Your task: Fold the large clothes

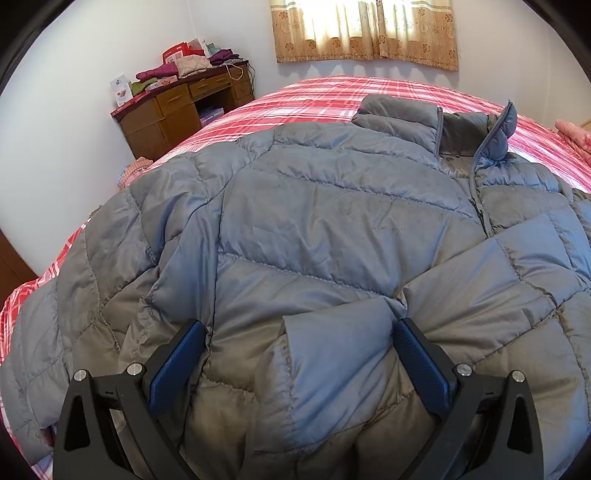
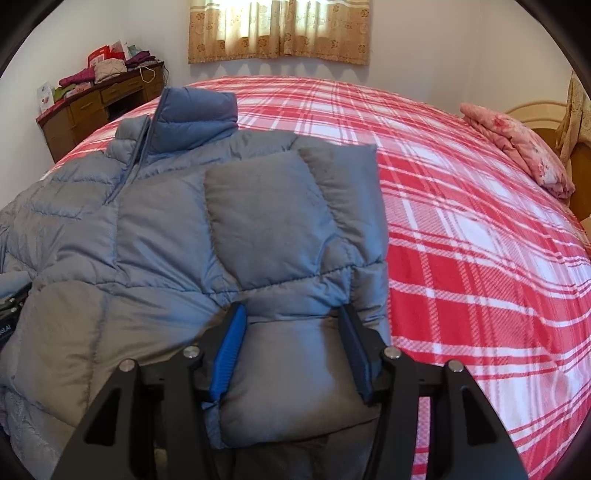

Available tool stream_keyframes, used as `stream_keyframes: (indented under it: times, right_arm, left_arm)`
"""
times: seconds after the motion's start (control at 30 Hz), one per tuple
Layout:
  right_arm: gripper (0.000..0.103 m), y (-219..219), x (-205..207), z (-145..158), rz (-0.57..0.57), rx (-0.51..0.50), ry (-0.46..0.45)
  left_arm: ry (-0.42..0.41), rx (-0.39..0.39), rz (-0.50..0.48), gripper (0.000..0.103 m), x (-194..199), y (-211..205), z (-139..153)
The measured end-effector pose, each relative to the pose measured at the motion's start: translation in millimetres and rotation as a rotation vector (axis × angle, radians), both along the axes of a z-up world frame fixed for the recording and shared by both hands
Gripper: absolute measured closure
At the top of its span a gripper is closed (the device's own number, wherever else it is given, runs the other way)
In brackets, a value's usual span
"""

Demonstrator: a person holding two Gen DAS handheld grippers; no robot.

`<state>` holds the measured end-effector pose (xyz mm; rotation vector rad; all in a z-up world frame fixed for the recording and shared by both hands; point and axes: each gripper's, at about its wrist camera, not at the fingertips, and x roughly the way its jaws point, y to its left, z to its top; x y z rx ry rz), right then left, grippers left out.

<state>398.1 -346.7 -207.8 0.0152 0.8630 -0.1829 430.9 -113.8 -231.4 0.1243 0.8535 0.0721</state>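
In your left wrist view, the grey quilted puffer jacket [image 1: 332, 229] lies spread front-up across the bed [image 1: 332, 96] with its red plaid cover, collar at the far side and the zip partly open near the top. Your left gripper [image 1: 299, 365] sits low over the near part of the jacket with its jaws spread wide; a puffed fold of the fabric bulges up between the blue pads [image 1: 177, 365], which stand beside it without pinching. A wooden desk [image 1: 184, 107] piled with folded clothes stands at the far left, under a curtained window [image 1: 365, 29].

In your right wrist view, a sleeve [image 2: 291, 221] lies folded over the jacket's right edge, reaching toward the collar [image 2: 195, 118]. Your right gripper [image 2: 291, 354] is open about halfway, and the sleeve's near end fills the gap, touching both pads. Bare plaid bed runs to the right, with a pink folded quilt [image 2: 517, 144] at the far right.
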Motion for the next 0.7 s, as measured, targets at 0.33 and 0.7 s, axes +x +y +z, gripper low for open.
stream_keyframes:
  times: [0.33, 0.7]
  right_arm:
    - [0.041, 73.1, -10.4, 30.3, 0.178, 0.043, -0.087]
    - [0.031, 83.2, 0.6, -20.2, 0.17, 0.017, 0.015]
  left_arm:
    - [-0.001, -0.01, 0.0, 0.001, -0.7, 1.0, 0.4]
    - [-0.001, -0.013, -0.002, 0.001, -0.8, 1.7, 0.0]
